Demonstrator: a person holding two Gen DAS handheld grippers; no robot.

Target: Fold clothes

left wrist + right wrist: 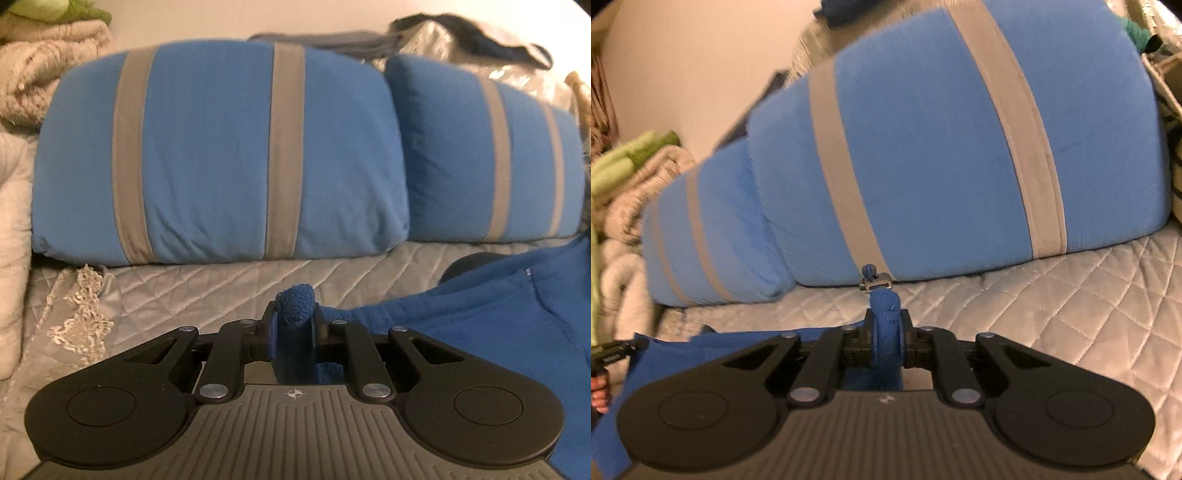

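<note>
Blue fleece, soft and light, is pinched in both claws: the left claw [293,325] is clenched on one bunched edge of the garment [498,317], which trails across the quilted bed [207,288], and the right claw [886,332] is clenched on another edge (by the zip pull [873,282]). The fleece will likely sag and drape, so edges or corners should be held. One garment and two striped pillows [221,155] are counted.

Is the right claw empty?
No, the right gripper is shut on a bunched bit of the blue fleece, with a metal zipper pull poking out beyond the fingertips.
</note>
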